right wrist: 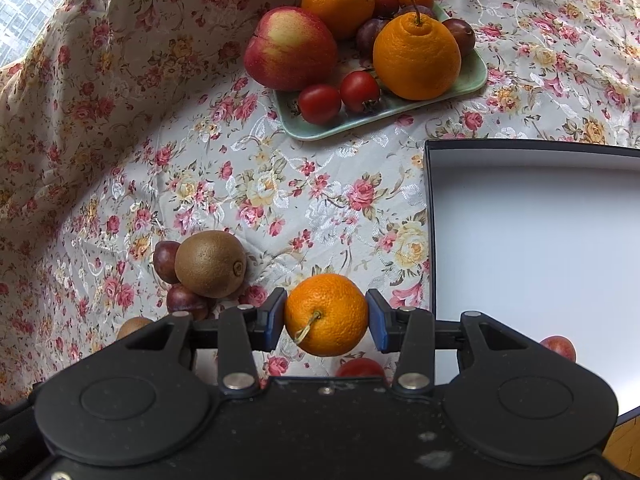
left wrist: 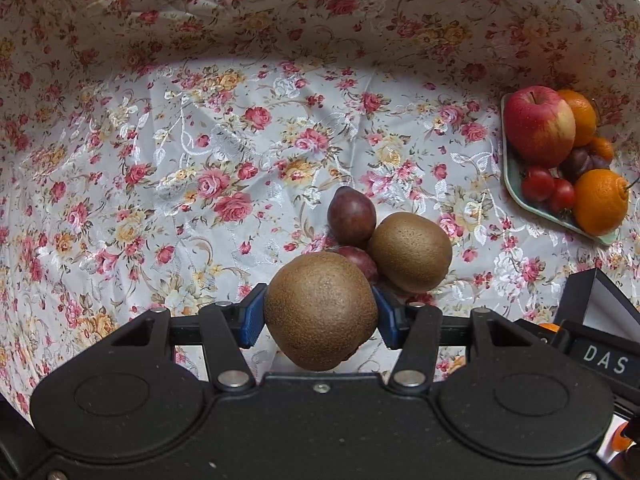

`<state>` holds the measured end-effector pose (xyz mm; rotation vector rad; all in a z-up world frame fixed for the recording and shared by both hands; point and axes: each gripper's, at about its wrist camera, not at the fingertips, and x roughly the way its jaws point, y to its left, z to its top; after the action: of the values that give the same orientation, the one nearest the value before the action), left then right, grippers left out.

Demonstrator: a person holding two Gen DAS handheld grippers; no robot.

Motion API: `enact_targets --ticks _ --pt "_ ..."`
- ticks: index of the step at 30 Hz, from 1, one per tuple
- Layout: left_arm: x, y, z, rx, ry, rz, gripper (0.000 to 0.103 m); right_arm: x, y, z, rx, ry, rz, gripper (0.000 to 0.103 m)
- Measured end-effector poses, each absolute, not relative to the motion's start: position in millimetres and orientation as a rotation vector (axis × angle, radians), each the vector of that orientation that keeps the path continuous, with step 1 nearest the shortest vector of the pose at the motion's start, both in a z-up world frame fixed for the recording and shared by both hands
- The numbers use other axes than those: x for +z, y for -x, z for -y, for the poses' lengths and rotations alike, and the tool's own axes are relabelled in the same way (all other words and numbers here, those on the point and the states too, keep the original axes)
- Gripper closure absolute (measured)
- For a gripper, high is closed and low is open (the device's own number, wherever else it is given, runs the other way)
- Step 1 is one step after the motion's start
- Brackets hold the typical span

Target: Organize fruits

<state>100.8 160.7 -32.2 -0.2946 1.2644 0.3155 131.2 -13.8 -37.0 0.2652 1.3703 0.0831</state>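
My left gripper (left wrist: 318, 306) is shut on a brown kiwi (left wrist: 320, 320), its blue pads pressing both sides, and holds it above the floral cloth. Just beyond it on the cloth lie a second kiwi (left wrist: 410, 252) and two dark plums (left wrist: 351, 221). In the right wrist view my right gripper (right wrist: 326, 318) is shut on a small orange (right wrist: 326, 308) with a stem, over the cloth beside a white box (right wrist: 540, 260). That same kiwi (right wrist: 210, 264) and the plums (right wrist: 166, 260) show to its left.
A green plate (right wrist: 320, 130) at the back holds an apple (right wrist: 290, 50), oranges, plums and two small tomatoes. A red fruit (right wrist: 560, 346) lies in the dark-rimmed box, and a tomato (right wrist: 360, 368) peeks out under the right gripper. Floral cloth rises behind like a wall.
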Motion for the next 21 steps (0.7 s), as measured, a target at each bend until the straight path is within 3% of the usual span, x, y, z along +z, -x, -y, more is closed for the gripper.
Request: enact_targets --ticks 21 --pt "9.0 -100.0 -62.4 0.108 0.189 -1.193 0.044 -19.7 -122.4 94.6 -0.043 -0.320 -1.299 0.058"
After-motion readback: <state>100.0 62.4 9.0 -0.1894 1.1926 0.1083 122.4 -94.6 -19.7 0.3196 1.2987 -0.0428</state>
